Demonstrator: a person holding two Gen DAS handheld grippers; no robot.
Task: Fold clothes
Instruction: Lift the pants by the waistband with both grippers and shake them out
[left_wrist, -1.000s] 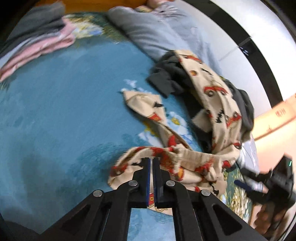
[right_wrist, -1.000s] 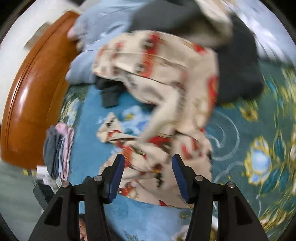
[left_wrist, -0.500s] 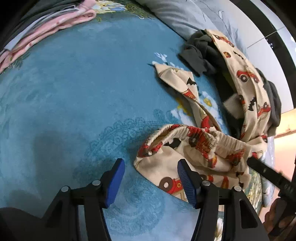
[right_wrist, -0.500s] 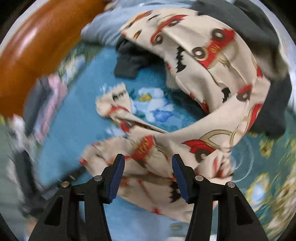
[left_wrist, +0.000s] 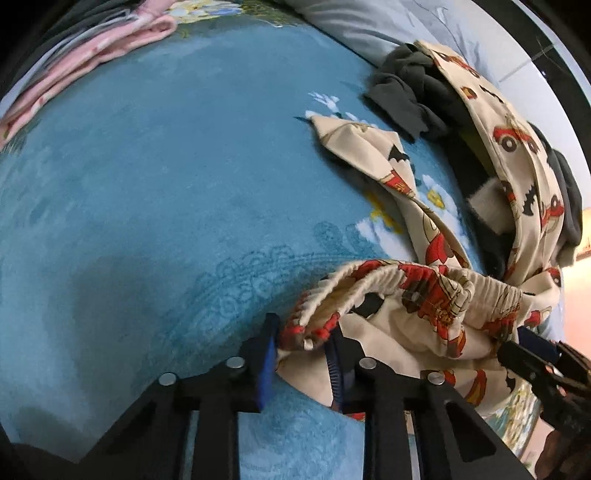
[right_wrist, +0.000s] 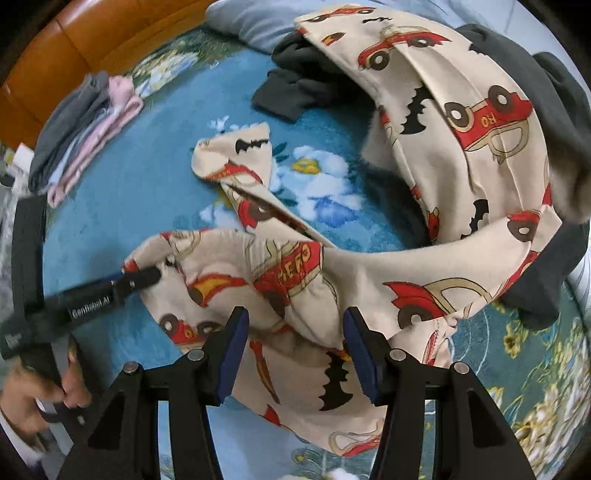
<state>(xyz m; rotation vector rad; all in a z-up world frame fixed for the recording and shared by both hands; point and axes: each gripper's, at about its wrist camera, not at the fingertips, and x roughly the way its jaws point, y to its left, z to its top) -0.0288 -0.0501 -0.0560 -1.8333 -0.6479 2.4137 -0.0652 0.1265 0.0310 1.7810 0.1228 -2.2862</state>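
Cream pyjama trousers with red cars and black bats (left_wrist: 417, 295) lie crumpled on a blue flowered blanket (left_wrist: 166, 177). The same trousers (right_wrist: 295, 280) fill the right wrist view, one leg draped over dark clothes. My left gripper (left_wrist: 301, 354) is open, its jaws either side of the elastic waistband's corner. From the right wrist view the left gripper (right_wrist: 147, 275) rests at the waistband's left end. My right gripper (right_wrist: 295, 347) is open over the trousers' seat, nothing between its pads. The right gripper (left_wrist: 524, 350) shows at the lower right of the left wrist view.
A dark grey garment (right_wrist: 295, 88) lies heaped under and behind the trousers. A folded stack of pink and grey clothes (right_wrist: 85, 129) sits at the far left by the brown wooden headboard (right_wrist: 92, 40). A grey-blue pillow (left_wrist: 362, 33) lies at the back.
My left gripper let go of the waistband, opened, then closed in again around its corner. My right gripper stayed open and came nearer over the trousers.
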